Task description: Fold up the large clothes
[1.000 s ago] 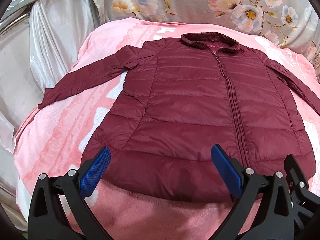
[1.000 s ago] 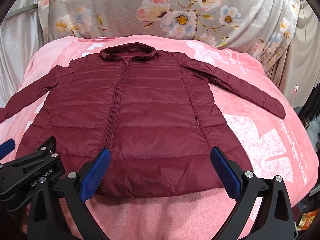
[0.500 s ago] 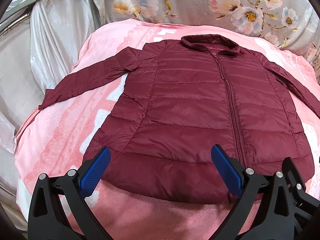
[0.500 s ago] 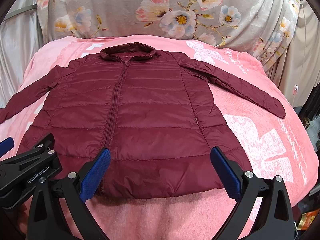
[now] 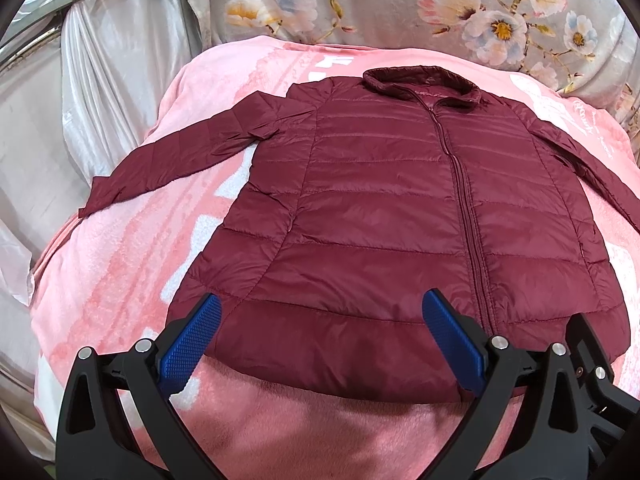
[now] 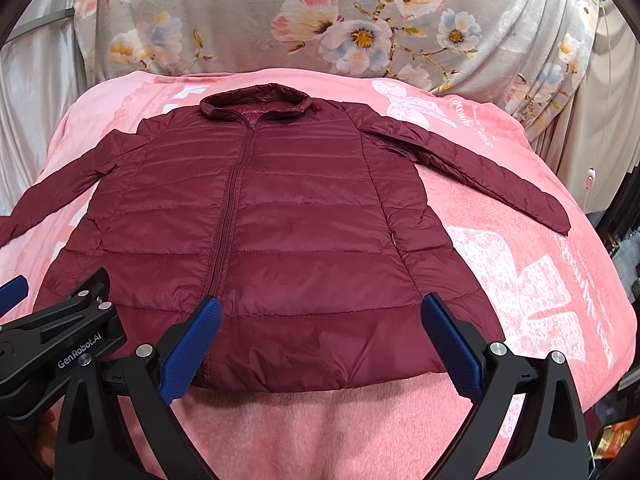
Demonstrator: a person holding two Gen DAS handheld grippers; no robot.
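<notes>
A dark red quilted jacket (image 5: pixel 380 216) lies flat and zipped on a pink blanket, collar at the far side, both sleeves spread outward; it also shows in the right wrist view (image 6: pixel 272 216). My left gripper (image 5: pixel 320 320) is open and empty, held above the jacket's near hem, left of the zip. My right gripper (image 6: pixel 320 320) is open and empty above the near hem, right of the zip. The left sleeve (image 5: pixel 176 160) reaches to the blanket's left edge. The right sleeve (image 6: pixel 480 168) runs out to the right.
The pink blanket (image 6: pixel 540 300) covers a bed-like surface with white prints. A grey floral cloth (image 6: pixel 340 20) hangs behind. White satin drapes (image 5: pixel 80 100) stand to the left. The blanket drops off at the right edge (image 6: pixel 616 280), with clutter beyond.
Both grippers have drifted slightly back and up from the jacket, so more of it shows. The jacket has not moved. Both grippers stay open.
</notes>
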